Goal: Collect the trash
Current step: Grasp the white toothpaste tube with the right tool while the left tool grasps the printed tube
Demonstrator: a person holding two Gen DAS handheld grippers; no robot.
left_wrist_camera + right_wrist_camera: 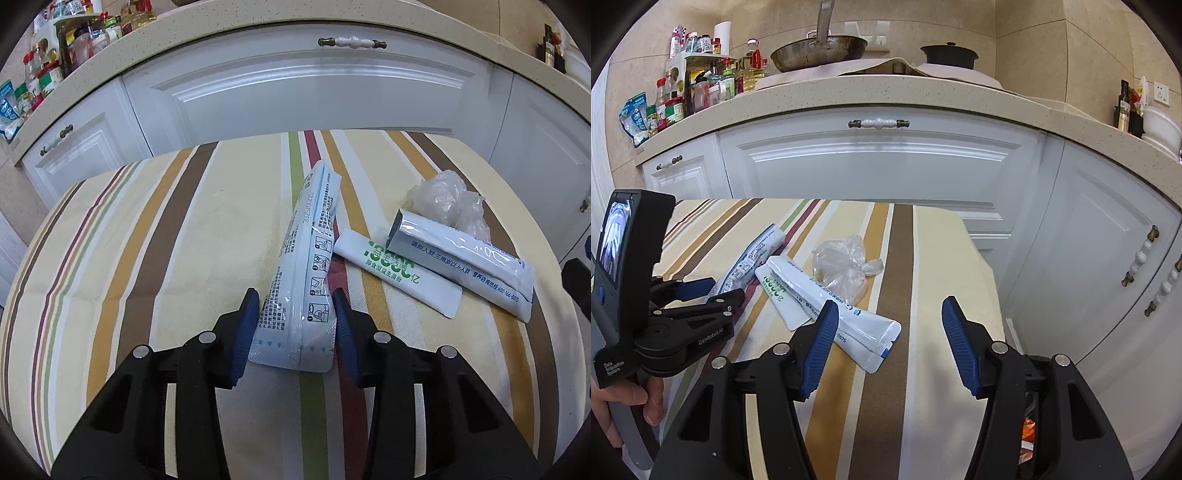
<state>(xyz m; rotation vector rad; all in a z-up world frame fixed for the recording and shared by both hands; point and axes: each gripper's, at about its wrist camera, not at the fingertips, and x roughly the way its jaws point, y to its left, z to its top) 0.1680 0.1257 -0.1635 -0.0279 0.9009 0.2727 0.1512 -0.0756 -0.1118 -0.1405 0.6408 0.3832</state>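
A long white packet [314, 229] with printed pictograms stands on its edge on the striped tablecloth [147, 258]. My left gripper [295, 325] is shut on its near end, a blue pad against each side. To its right lie a green-lettered sachet [399, 280], a white sachet with blue print [461, 258] partly on top of it, and a crumpled clear plastic bag [447, 199]. In the right wrist view my right gripper [890, 339] is open just above the cloth, its left finger over the near end of the blue-print sachet [864, 328], with nothing between its pads.
White cabinet doors [879, 166] stand close behind the table. The counter [886, 99] above holds bottles, a wok and a black pot. The table's right edge [986, 277] drops off beside my right gripper. A hand [646, 402] holds the left gripper's handle.
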